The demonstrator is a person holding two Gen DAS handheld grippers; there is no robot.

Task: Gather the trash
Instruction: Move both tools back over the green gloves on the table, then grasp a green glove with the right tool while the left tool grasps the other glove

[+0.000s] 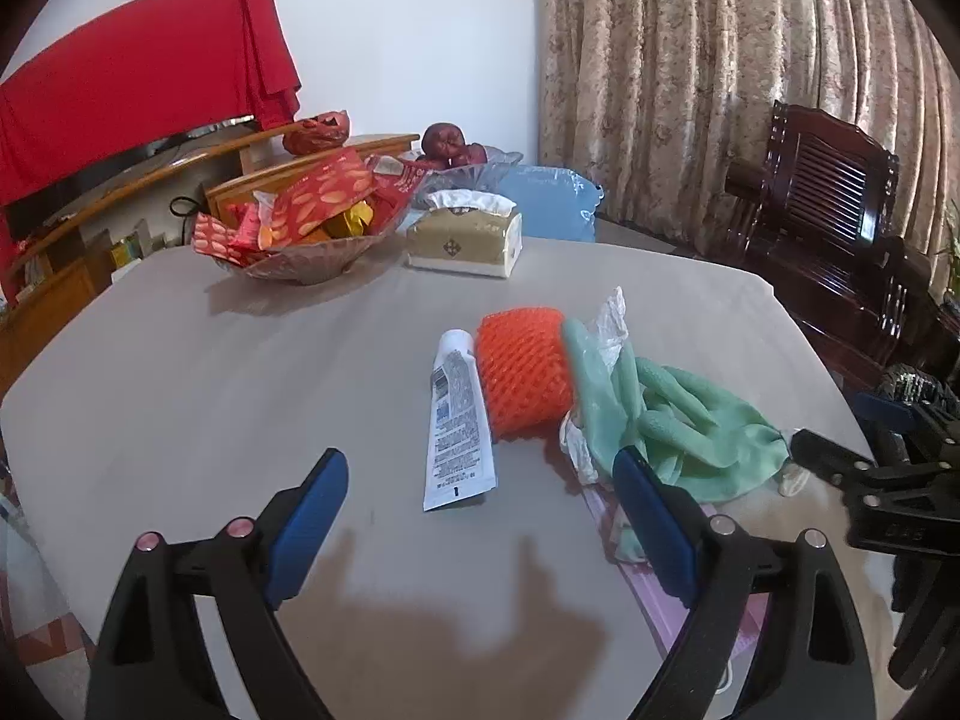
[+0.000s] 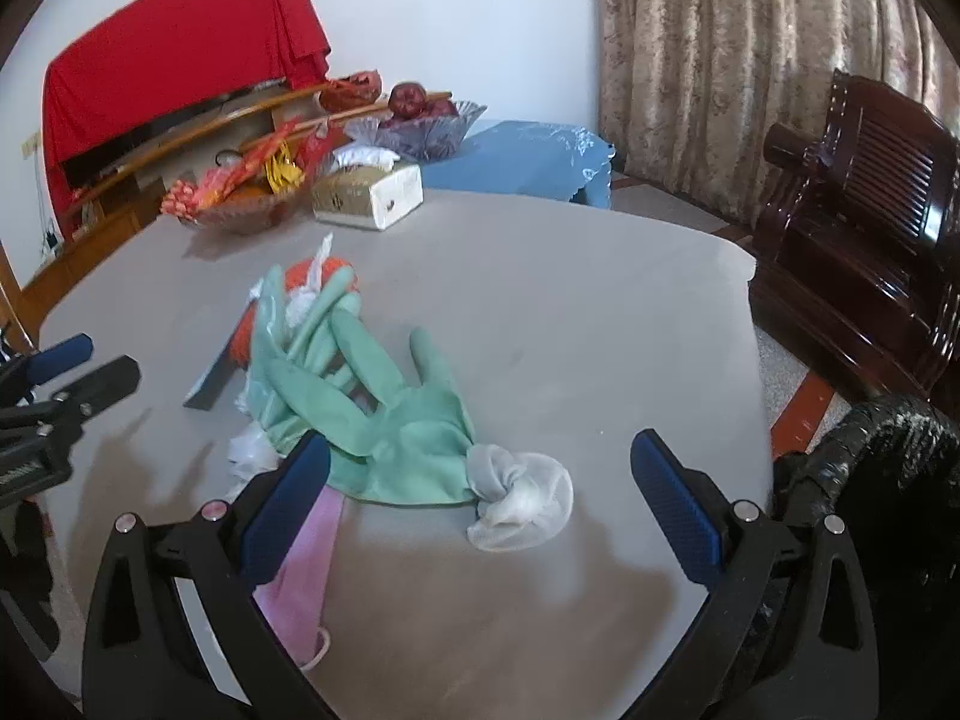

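Grey table [image 1: 180, 372], rounded edge, trash clustered mid-surface. Left gripper [image 1: 480, 516] low over the near edge, jaws wide apart, nothing between them; its right finger sits in front of the glove pile. Right gripper [image 2: 480, 501] also spread wide and empty, poised over the table with a knotted white bag [image 2: 522, 498] between its fingers, not touched.

Nearest trash: pink mask [image 2: 306, 558], flat, partly under the right gripper's left finger, ear loop showing. Just beyond, green gloves [image 2: 372, 414] in a loose heap, overlapping the mask's far end and touching the white bag. Crumpled clear plastic [image 1: 612, 324] pokes out from under the gloves. Orange foam net [image 1: 525, 378] lies against the gloves' left side; white tube [image 1: 459, 420] lies flat just left of the net, touching it, cap pointing away.

Far edge: tissue box [image 1: 465, 240], bowl [image 1: 300, 264] of red packets. Behind, a glass fruit dish [image 2: 420, 132], red cloth [image 1: 138, 90], curtain [image 1: 720, 90], dark wooden chair [image 1: 840, 228].
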